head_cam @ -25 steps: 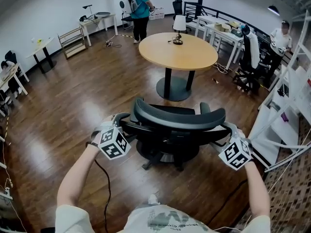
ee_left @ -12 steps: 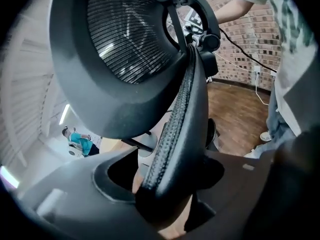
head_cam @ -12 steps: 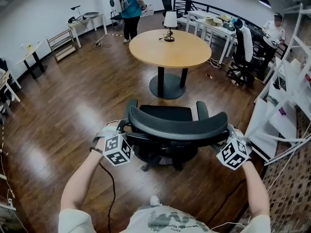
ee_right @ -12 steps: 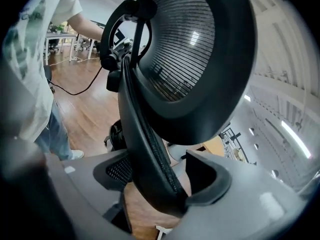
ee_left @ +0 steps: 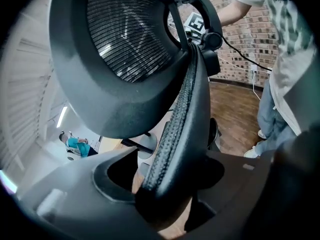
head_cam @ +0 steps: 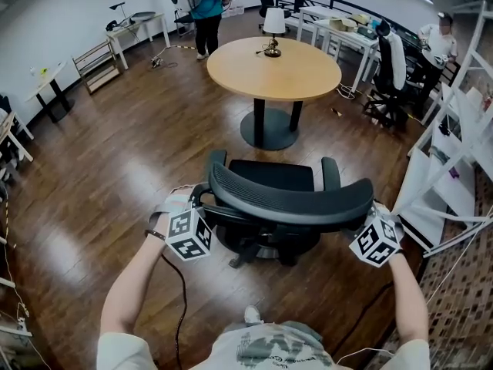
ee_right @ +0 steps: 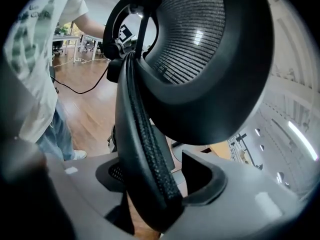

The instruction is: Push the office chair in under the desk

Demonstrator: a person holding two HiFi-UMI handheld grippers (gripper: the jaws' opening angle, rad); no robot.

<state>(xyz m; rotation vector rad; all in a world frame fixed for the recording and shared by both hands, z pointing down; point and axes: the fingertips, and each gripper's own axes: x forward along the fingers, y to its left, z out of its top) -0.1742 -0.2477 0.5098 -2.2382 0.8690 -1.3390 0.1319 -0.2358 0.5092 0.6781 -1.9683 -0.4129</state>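
The only markings to speak of are the black-and-white square patterns on the cubes of the two tools, and a grey-green print on the person's white shirt (head_cam: 266, 349) that is too blurred to read. The left hand-held gripper (ee_left: 167, 184) has just been closing, and its jaws stand fairly wide but clamped on the left rim of the office chair (head_cam: 289, 195) backrest, the textured edge of the rim filling the gap between them. The right hand-held gripper (ee_right: 157, 184) has likewise just been closing its jaws, and they grip the right rim of the same backrest the same way. So the chair is held at both ends of its curved back, with the mesh headrest arching above each camera. The chair stands on the dark wooden floor (head_cam: 115, 153) just in front of the person, its seat turned toward the round table (head_cam: 273, 72) but well apart from it. The table's black pedestal (head_cam: 269, 133) stands straight ahead of the seat. A small lamp (head_cam: 273, 25) sits on the tabletop. Beyond the table a person in a teal top (head_cam: 202, 6) stands with a backpack. To the right are another dark chair (head_cam: 389, 75) and a white shelf frame (head_cam: 454, 153) close by the held chair's right side. A black cable (head_cam: 173, 284) trails from the left tool.
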